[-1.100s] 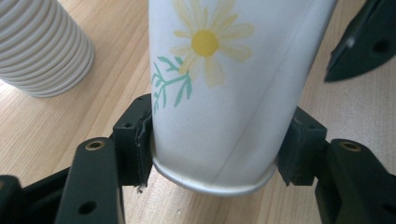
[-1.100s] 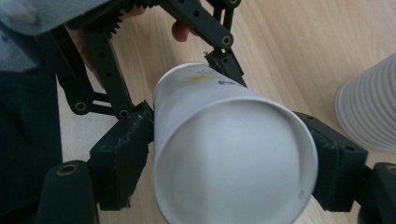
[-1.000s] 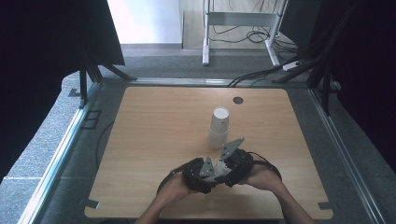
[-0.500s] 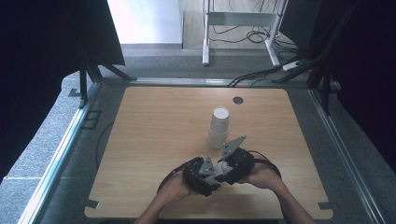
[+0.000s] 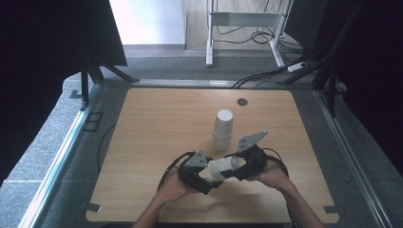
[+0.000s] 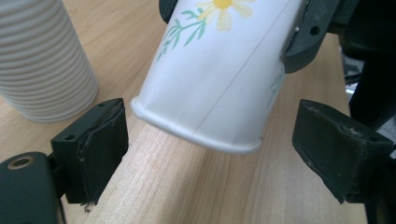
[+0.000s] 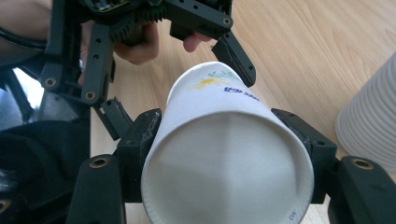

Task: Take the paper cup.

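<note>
The step in hand looks like a handover of 1 paper cup (image 5: 223, 167) between the 2 grippers, low over the near part of the table (image 5: 157, 123). The right gripper (image 7: 224, 140) has its jaws pressed on both sides of the cup's base end, so it grips the cup and carries it on its side, with the rim toward the other tool. The left gripper (image 6: 210, 144) has its jaws spread wide on the 2 sides of the rim; its pads (image 6: 100, 140) are close to the rolled edge but stay apart from it. The cup, white with a printed daisy, does not seem to rest on the wood, though the contact under it is hard to judge.

The next move probably calls for the left gripper to close gently on the rim end, because thin paper dents easily, and only then for the right jaws to let go.

In the high view both forearms come in from the bottom and the hands (image 5: 273, 173) meet just in front of the person. A stack of ribbed cups (image 5: 222, 129) stands upside down just beyond the grippers, near but not touching them.
</note>
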Available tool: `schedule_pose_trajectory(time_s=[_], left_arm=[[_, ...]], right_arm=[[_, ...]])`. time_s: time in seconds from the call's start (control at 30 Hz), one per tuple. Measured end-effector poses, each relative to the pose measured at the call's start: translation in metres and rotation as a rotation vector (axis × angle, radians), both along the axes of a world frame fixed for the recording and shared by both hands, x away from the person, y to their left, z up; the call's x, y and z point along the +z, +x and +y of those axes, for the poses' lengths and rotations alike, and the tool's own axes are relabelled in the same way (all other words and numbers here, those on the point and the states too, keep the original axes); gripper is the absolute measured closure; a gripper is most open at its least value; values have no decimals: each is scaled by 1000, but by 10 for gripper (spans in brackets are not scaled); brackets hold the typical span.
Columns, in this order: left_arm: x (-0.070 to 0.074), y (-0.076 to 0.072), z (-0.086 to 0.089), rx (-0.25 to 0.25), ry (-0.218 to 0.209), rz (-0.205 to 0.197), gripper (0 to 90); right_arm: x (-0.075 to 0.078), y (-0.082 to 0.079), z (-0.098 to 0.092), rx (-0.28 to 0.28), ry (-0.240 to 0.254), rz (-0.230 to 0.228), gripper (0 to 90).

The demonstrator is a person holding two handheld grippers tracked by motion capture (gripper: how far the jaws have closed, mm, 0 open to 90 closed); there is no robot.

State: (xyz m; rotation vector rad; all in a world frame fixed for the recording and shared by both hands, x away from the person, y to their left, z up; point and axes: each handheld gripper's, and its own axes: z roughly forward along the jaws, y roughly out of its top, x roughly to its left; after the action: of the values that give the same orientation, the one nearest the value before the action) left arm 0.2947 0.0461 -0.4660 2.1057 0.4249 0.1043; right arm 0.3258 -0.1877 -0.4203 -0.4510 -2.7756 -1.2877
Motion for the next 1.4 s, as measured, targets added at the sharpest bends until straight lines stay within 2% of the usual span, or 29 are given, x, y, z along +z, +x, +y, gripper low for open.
schedule_pose_trajectory(time_s=[0.2,0.53,0.8,1.17,1.4], left_arm=[[1,0,3,-26,-28,-10,123],[-3,-3,0,-74,-28,-32,162],[-5,-3,2,-96,-61,-25,285],[-5,-1,4,-99,-81,3,343],[-3,0,6,-88,-67,8,352]], right_arm=[[-3,3,-7,44,67,-8,371],[-4,3,-12,132,139,-8,371],[-5,3,-11,161,148,-11,371],[-5,4,-11,158,147,-8,351],[-2,4,-11,108,119,-24,264]])
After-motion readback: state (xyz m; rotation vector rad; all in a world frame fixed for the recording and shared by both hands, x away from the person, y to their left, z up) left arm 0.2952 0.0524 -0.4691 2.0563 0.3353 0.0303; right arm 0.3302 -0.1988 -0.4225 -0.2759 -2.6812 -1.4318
